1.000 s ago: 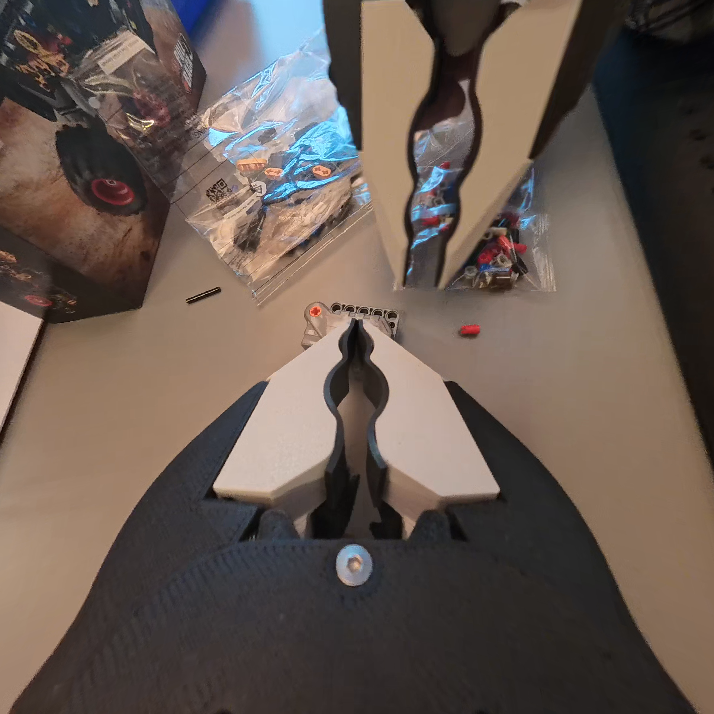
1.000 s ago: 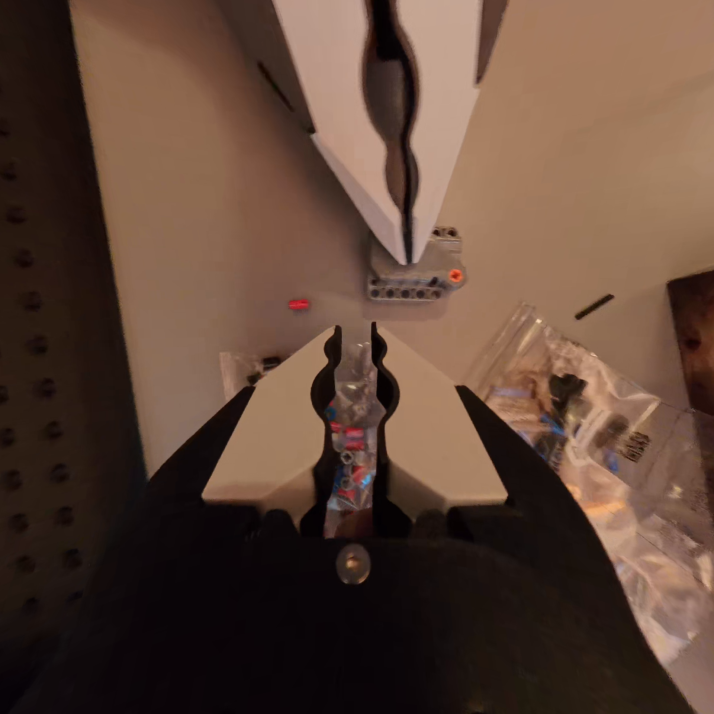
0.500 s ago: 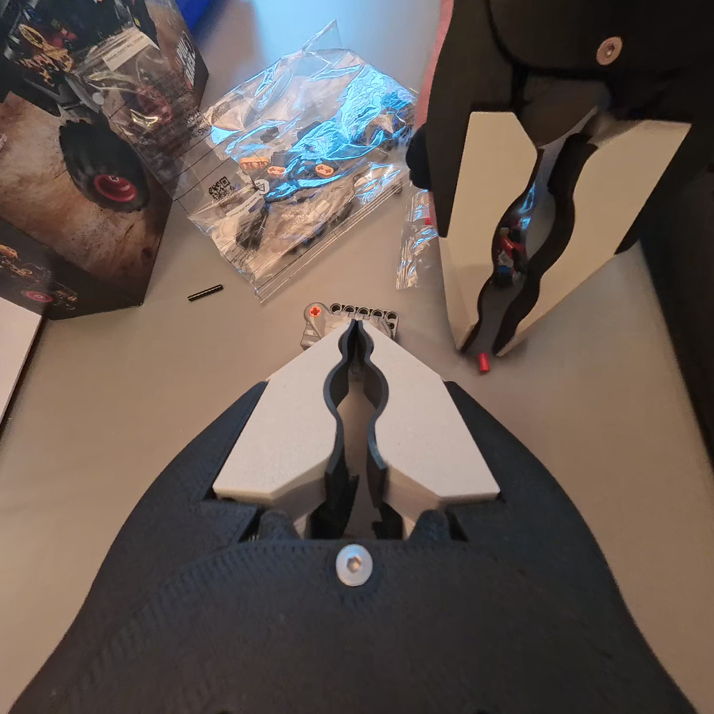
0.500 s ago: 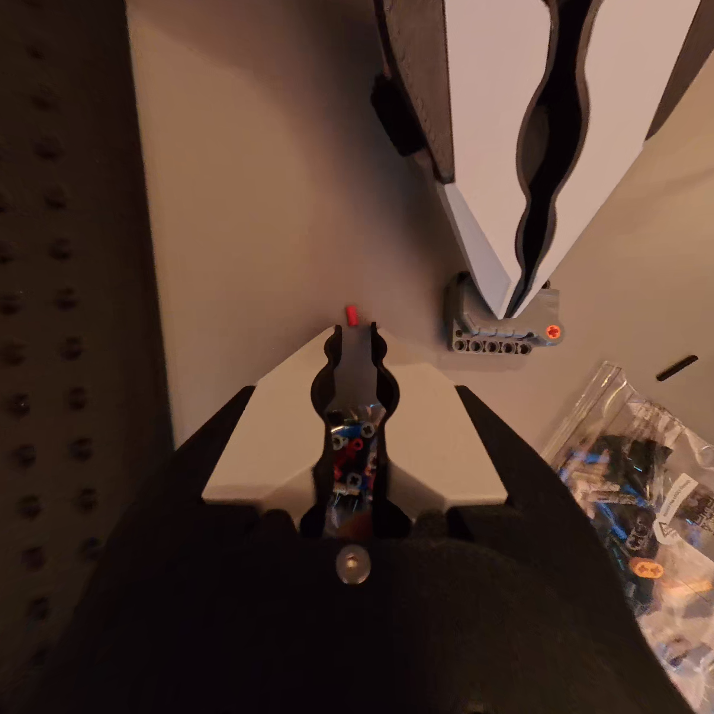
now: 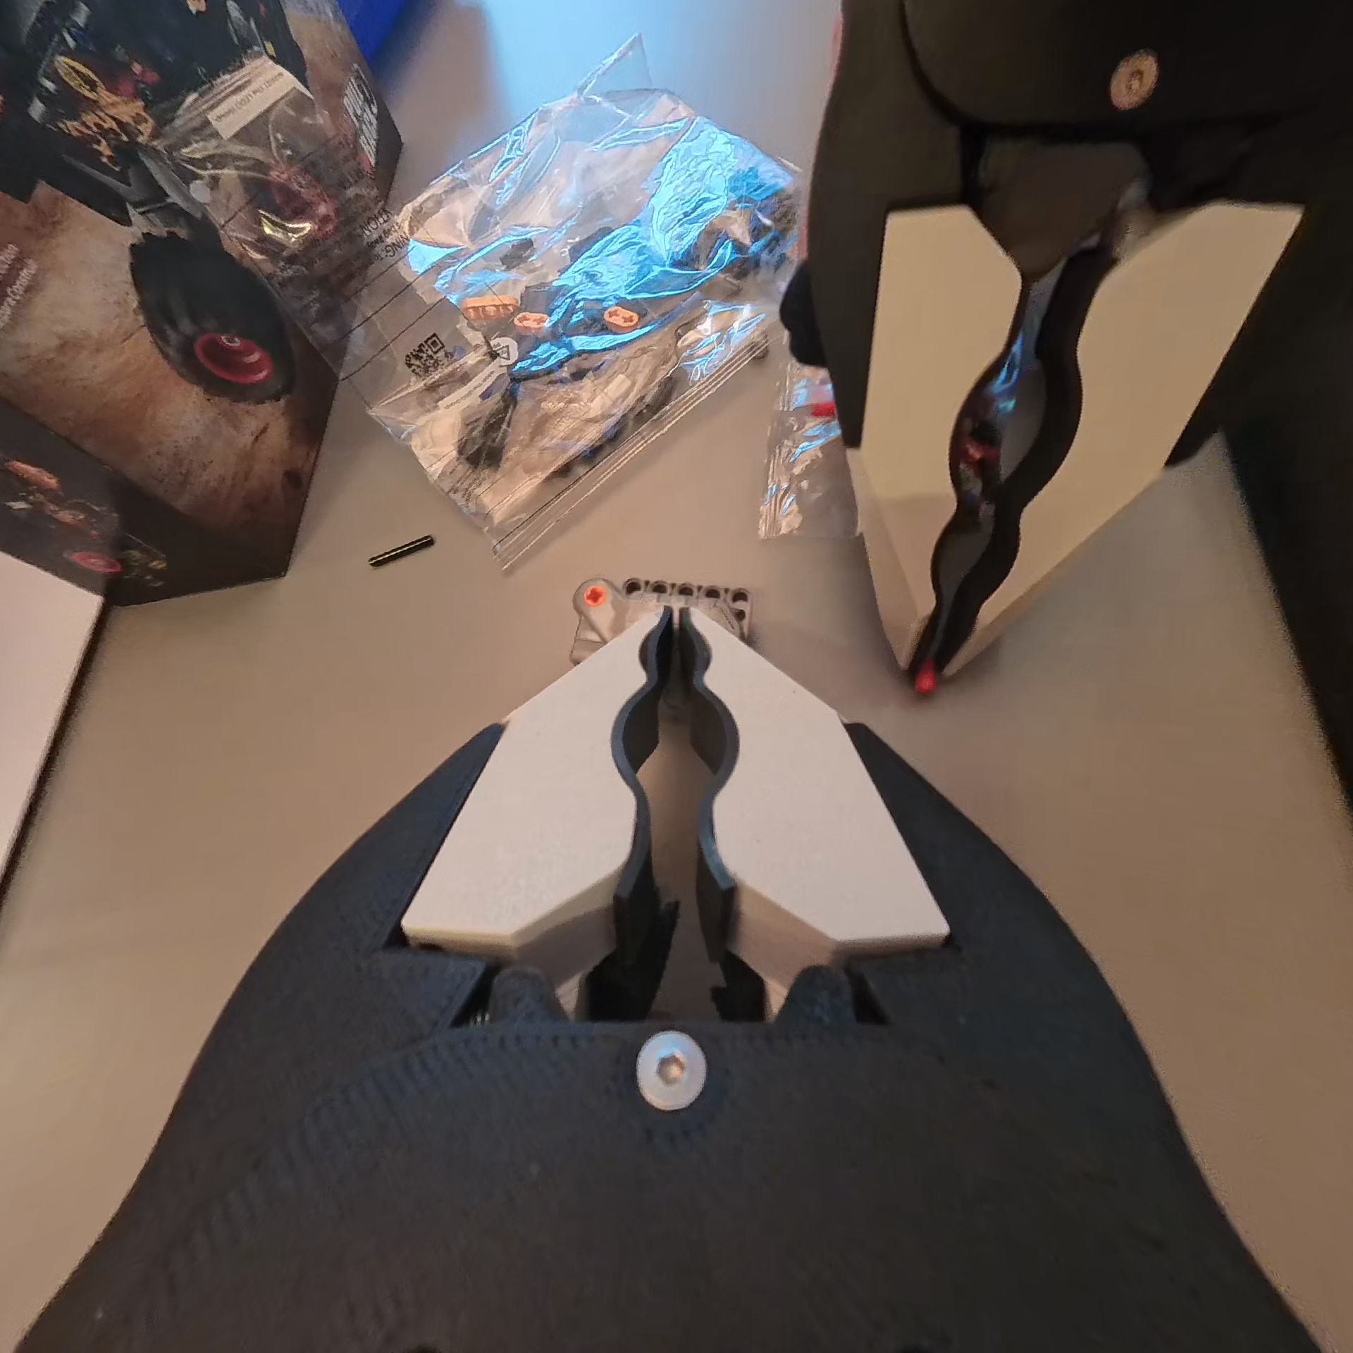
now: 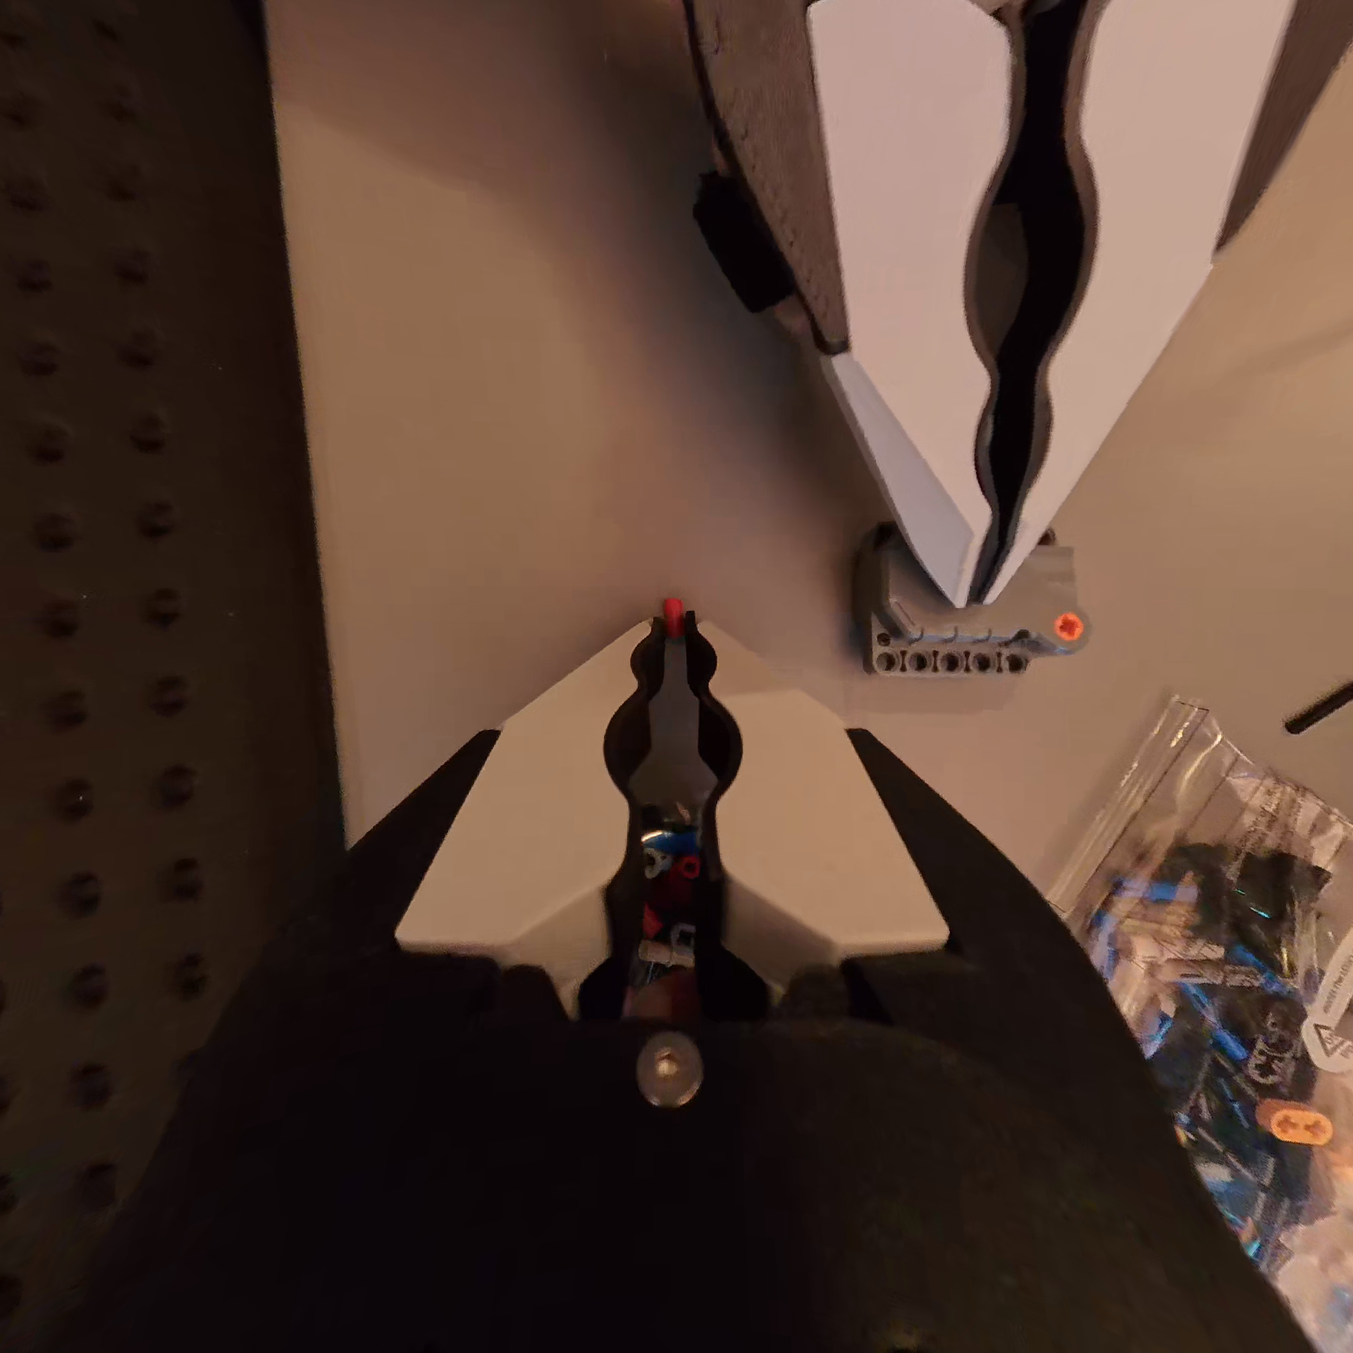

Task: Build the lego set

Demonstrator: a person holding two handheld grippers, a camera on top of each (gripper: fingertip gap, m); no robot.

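1. Lego motor block (image 5: 662,611), grey with a row of holes and an orange hub, sits on the pale table (image 5: 220,769), pinched at its rear edge by the closed fingers of the left gripper (image 5: 675,622).
2. Just to its right, the right gripper (image 6: 672,622) points down at the table, its fingers closed on a small red peg (image 6: 671,613).
3. A small clear bag of red, blue and grey pieces (image 6: 670,889) lies under that gripper.
4. A larger clear bag of parts (image 5: 578,315) rests beyond the block, a loose black rod (image 5: 400,551) to its left.
5. At far left stands the set's box (image 5: 154,293), showing a big-wheeled truck.
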